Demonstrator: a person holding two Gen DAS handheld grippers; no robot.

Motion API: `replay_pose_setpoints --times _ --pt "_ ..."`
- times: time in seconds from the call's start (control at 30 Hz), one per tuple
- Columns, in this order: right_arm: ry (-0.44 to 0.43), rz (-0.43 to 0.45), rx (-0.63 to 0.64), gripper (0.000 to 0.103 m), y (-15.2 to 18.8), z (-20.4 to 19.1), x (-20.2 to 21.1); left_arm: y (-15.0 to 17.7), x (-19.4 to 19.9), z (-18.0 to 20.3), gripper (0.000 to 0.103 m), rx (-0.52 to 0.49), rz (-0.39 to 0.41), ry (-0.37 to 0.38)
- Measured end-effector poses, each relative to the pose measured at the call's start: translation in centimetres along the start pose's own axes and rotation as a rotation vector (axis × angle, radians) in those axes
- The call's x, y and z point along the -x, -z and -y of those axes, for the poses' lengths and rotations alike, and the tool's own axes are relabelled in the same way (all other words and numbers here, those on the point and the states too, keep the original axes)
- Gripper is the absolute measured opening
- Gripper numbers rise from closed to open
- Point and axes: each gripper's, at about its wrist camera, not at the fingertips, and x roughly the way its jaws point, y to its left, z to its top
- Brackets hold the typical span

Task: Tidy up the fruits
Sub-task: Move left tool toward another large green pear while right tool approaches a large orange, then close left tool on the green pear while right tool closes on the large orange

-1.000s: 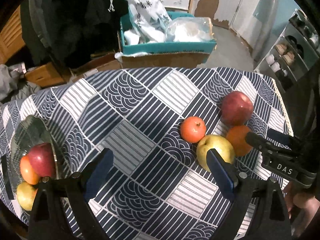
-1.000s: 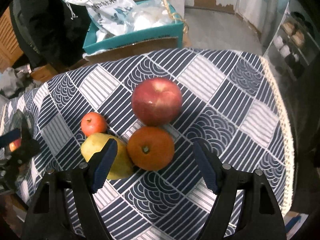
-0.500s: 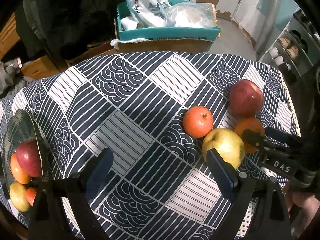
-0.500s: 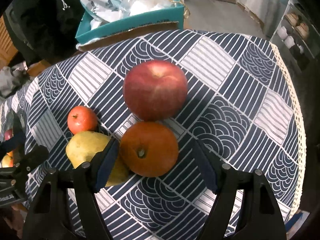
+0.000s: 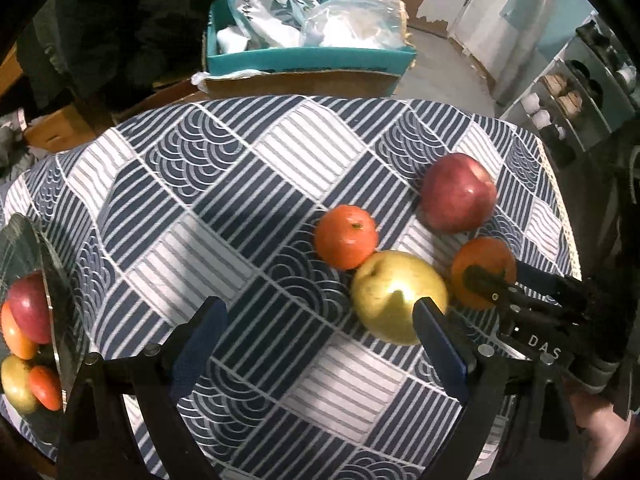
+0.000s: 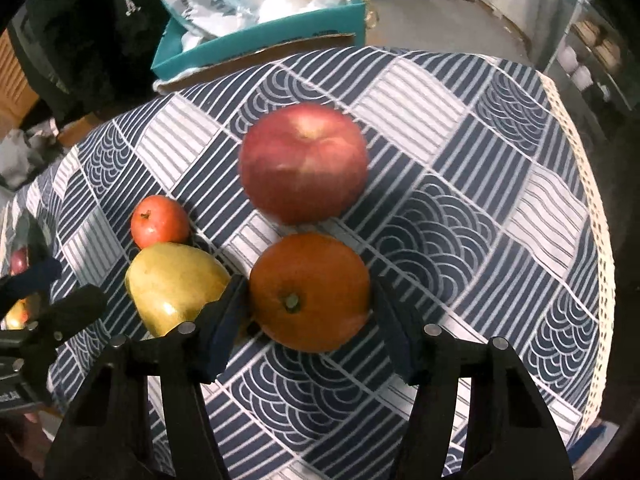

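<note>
Table with navy/white patterned cloth [image 5: 248, 184] fills both wrist views. Teal box [image 5: 308, 58] with white bags sits beyond its far edge.

Glass bowl [image 5: 60, 320] at the table's left edge, already holding a red apple, a yellow fruit and two orange ones; heavily distorted there, so take that count loosely.

Four fruits loose on the cloth, right side:
- red apple [image 6: 304, 164], farthest, just beside the orange
- orange [image 6: 310, 292], stem facing the camera
- yellow pear [image 6: 176, 284], touching the small tangerine; whether it touches the orange I cannot tell
- small tangerine [image 6: 160, 222], behind the pear

Right gripper [image 6: 310, 328]: pointing steeply down, jaws closing with the orange between them. Both pads look right at the orange's sides; firm contact I can't confirm.

Left gripper [image 5: 320, 344]: jaws wide apart, nothing between them, just bare cloth. Its right finger [image 5: 440, 344] overlaps the pear's near edge in view.
</note>
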Motion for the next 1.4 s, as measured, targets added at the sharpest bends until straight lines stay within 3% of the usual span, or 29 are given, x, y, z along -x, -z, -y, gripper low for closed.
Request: replay_pose_setpoints --times 0.47,0.9,1.0,1.13,1.4 --pt "0.046 0.005 0.020 0.063 1.7 3.1 1.2 0.6 -3.2 3.9 0.095 -0.011 -0.076 0.039" --pt "-0.015 -0.035 -0.012 0.067 2.0 4.5 0.3 0.2 -6.5 3.9 0.095 0.040 -0.143 0.081" --pt "-0.013 -0.052 -0.015 0.068 2.2 4.7 -0.3 0.3 -6.6 4.0 0.093 0.025 -0.138 0.087" --pt "-0.026 -0.049 -0.027 0.068 2.2 4.8 -0.6 0.2 -6.6 4.6 0.077 -0.011 -0.136 0.121" --pt "0.011 -0.010 0.011 0.065 2.1 3.9 -0.5 0.8 -6.0 5.1 0.076 -0.062 -0.116 0.079"
